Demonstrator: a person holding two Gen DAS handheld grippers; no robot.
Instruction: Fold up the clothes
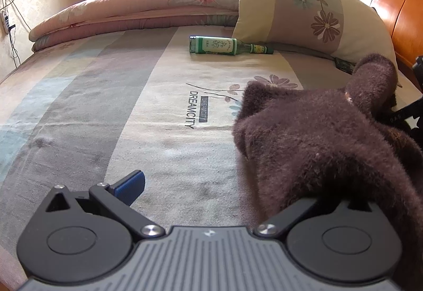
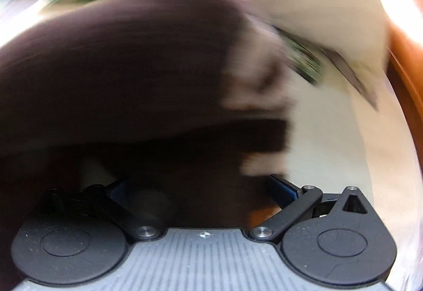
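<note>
A fuzzy dark brown garment (image 1: 317, 137) lies bunched on the striped bed sheet (image 1: 111, 106) at the right of the left wrist view. My left gripper (image 1: 211, 190) is open; its left blue pad (image 1: 130, 185) is bare and the garment drapes over the right finger. The right wrist view is badly blurred by motion. There the brown garment (image 2: 127, 74) fills the left and centre and hangs over my right gripper (image 2: 203, 188), whose fingers stand wide apart; the right blue pad (image 2: 285, 189) shows.
A green glass bottle (image 1: 224, 46) lies on its side on the sheet near a floral pillow (image 1: 304, 11). A folded pink quilt (image 1: 137, 11) runs along the far side under the window. A wooden headboard (image 1: 396, 8) stands at the right.
</note>
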